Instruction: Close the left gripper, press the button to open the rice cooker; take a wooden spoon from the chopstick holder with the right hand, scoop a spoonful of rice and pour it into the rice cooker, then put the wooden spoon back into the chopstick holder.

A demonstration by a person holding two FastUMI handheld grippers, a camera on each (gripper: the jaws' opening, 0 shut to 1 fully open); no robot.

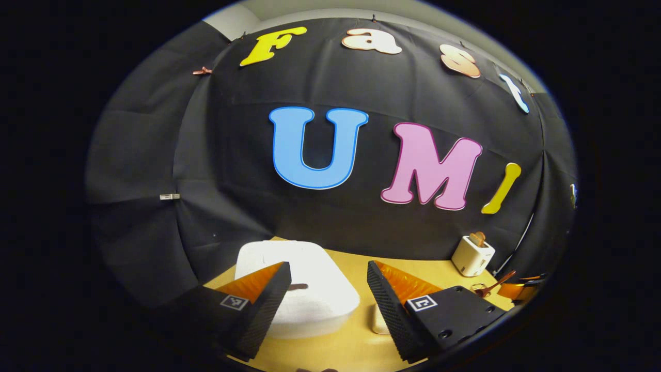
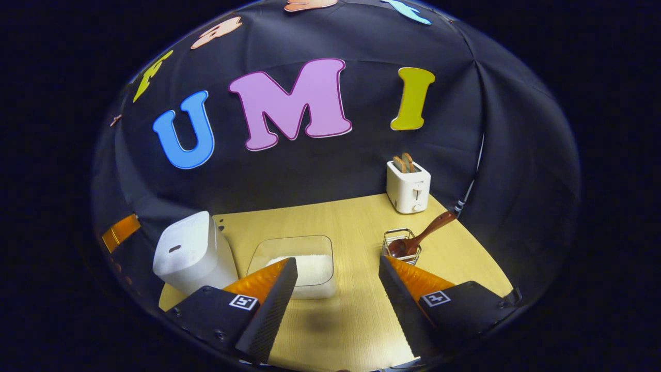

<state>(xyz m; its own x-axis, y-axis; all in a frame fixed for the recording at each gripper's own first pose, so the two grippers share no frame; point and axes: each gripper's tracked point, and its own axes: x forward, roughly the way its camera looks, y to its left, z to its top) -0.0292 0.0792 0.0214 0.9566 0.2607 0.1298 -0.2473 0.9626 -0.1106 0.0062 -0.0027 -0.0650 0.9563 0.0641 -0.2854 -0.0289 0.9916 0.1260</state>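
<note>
White box-shaped rice cooker [image 1: 302, 289] stands lid-down ahead of the wide, empty left jaws. Brown wooden spoon [image 2: 421, 236] rests in the wire chopstick holder [image 2: 402, 247] just beyond the wide, empty right jaws. This fits either end of the task.

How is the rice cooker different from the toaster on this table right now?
The rice cooker has a smooth closed lid with nothing sticking out, while the toaster has slices of toast standing up in its slots. The rice cooker stands at the table's left side next to the clear rice container; the toaster stands at the back right by the booth wall. The rice cooker looks bulkier than the toaster. Both are white with rounded corners.
</note>
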